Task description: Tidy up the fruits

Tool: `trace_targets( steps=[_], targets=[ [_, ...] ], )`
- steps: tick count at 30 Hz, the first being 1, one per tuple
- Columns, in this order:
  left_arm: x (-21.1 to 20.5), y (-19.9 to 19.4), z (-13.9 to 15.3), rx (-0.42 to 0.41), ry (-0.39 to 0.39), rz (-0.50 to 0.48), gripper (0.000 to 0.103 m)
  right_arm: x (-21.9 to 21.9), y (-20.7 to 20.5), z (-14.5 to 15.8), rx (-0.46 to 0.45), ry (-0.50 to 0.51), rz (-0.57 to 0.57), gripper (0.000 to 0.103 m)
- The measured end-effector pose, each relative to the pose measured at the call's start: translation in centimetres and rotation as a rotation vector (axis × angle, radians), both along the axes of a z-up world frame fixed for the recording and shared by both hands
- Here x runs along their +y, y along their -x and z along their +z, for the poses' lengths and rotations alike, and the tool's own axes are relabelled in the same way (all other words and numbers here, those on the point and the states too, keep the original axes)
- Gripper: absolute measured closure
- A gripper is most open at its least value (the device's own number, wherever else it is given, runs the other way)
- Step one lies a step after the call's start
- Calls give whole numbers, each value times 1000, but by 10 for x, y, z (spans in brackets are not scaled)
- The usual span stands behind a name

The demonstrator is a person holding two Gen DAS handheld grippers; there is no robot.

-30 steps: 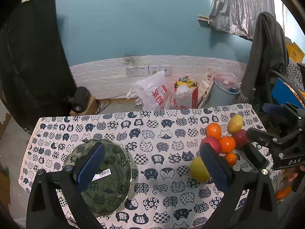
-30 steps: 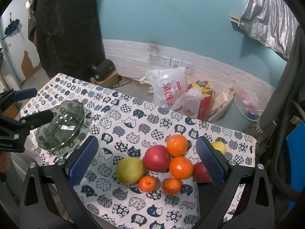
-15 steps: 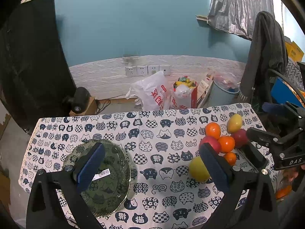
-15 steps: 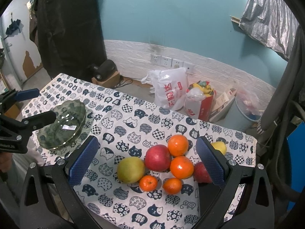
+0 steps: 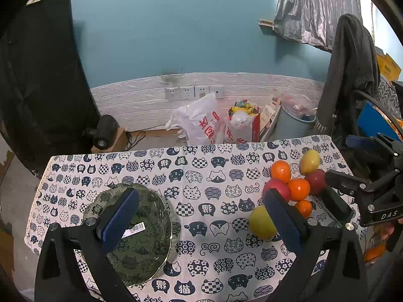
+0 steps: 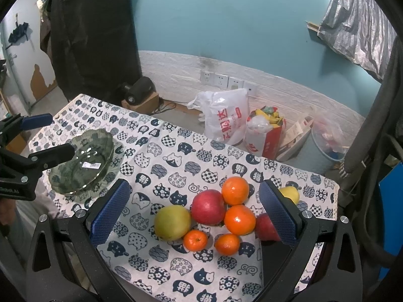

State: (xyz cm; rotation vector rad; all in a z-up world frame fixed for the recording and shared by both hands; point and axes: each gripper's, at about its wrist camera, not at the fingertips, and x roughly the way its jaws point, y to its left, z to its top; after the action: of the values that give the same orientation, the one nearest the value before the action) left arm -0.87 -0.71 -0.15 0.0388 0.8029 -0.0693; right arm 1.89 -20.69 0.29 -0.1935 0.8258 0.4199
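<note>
Barely anything has shifted in the last second — your left gripper (image 5: 199, 224) and right gripper (image 6: 194, 211) still hover wide open, holding nothing, so no fruit has gone across yet. The fruits (image 6: 219, 216) sit clustered at the table's right end, well apart from the green glass bowl (image 6: 81, 162) at the left. Readable writing: a barcode sticker (image 5: 133, 227) in the bowl, "DAS" on the right gripper's body, red Chinese characters on the white bag (image 6: 224, 115).
</note>
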Motion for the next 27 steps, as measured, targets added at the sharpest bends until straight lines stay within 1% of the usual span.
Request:
trace_targets(
  steps=[21, 27],
  targets=[
    [-12, -1, -5, 8, -9, -13, 2, -6, -1, -3, 7, -6, -7, 3],
    [-13, -1, -7, 10, -11, -16, 2, -14, -2, -4, 10, -10, -14, 3]
  ],
)
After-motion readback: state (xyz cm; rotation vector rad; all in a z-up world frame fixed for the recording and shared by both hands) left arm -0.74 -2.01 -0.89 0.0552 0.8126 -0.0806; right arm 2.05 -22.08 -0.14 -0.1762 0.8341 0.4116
